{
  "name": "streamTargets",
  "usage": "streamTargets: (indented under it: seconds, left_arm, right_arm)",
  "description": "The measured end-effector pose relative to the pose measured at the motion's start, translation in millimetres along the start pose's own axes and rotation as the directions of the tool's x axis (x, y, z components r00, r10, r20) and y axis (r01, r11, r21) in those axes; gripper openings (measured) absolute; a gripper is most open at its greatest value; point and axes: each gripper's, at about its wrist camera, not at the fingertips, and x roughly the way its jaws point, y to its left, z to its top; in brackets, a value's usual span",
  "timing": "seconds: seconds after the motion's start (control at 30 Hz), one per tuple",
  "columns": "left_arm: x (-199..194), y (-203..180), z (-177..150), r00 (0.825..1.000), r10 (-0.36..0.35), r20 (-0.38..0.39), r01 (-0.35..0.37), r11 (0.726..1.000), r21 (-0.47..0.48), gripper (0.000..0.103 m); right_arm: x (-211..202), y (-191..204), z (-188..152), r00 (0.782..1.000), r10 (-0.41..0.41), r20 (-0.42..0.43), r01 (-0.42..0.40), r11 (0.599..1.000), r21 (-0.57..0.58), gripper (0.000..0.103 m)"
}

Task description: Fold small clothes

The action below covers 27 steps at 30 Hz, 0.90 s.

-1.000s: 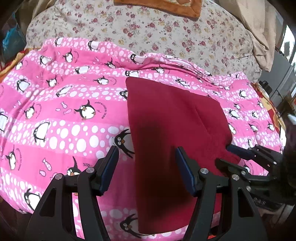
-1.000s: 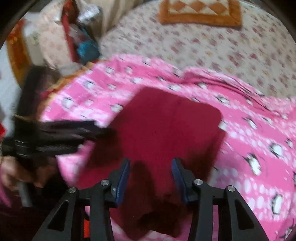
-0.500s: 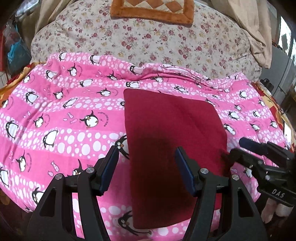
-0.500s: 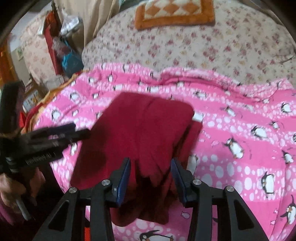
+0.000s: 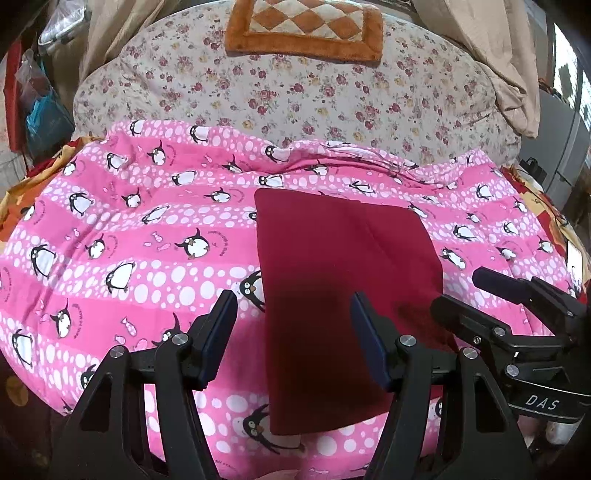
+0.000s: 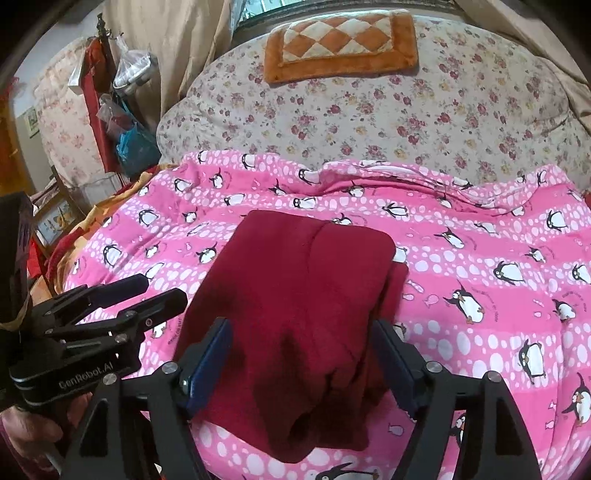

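1. Dark red garment (image 5: 343, 266): folded into a rough rectangle and lying flat on the pink penguin blanket (image 5: 129, 251), a little right of the blanket's middle. From the right wrist view its near right edge looks thicker and rumpled, with an under-layer showing beside the top fold.
2. Left gripper (image 5: 291, 339): jaws apart at a middling width, nothing gripped; it hangs over the garment's near left edge, one finger over blanket, the other over red cloth.
3. Right gripper (image 6: 301, 363): jaws have just been opening and now stand wide, above the garment's near end; the pads do not press on the cloth.
4. Flowered quilt (image 5: 295, 92): behind the blanket.
5. Orange checked cushion (image 5: 303, 31): on the quilt's far side.
6. Blue bag (image 6: 135, 147): hanging at far left.
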Motion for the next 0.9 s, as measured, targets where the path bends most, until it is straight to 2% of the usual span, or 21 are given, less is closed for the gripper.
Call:
streamTargets:
  seconds: [0.43, 0.67, 0.9]
  left_arm:
    - [-7, 2, -3, 1.000, 0.004, 0.012, -0.004, 1.000, -0.008, 0.063]
    - [-1, -1, -6, 1.000, 0.004, -0.005, -0.004, 1.000, -0.011, 0.063]
    - [12, -17, -8, 0.998, 0.049, -0.029, -0.049, 0.999, 0.024, 0.063]
  right_arm:
    - [-1, 2, -4, 1.000, -0.023, -0.013, 0.023, 1.000, -0.007, 0.076]
    - [1, -2, -7, 1.000, -0.027, -0.015, 0.027, 1.000, 0.005, 0.076]
    - [6, -14, -11, 1.000, -0.023, 0.009, 0.023, 1.000, 0.004, 0.076]
